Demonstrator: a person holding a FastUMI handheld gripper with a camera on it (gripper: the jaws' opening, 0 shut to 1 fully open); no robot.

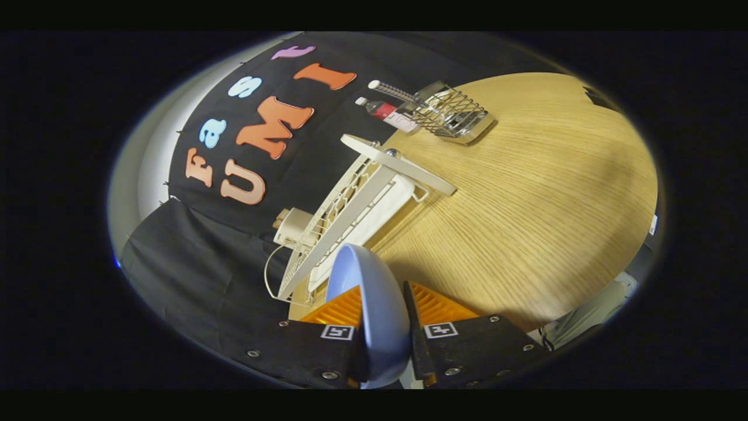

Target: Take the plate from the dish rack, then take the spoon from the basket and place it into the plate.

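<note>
- your tool (383,327) is clamped on the plate (374,304), one finger pressing each face, the plate standing edge-on between them and out of the dish rack (350,216).
- the grip looks to sit low on the rim; if you swing quickly, the plate may pivot or slide out between the fingers.
- the rack lies just ahead of the plate, so a careless turn could clip its wires or top rail.
- set the plate flat on open bench (526,204); land it tilted and it may wobble.
- the basket (453,114) stands well beyond the rack, with what looks like the spoon (392,91) handle sticking out; its bowl end is hidden.
</note>
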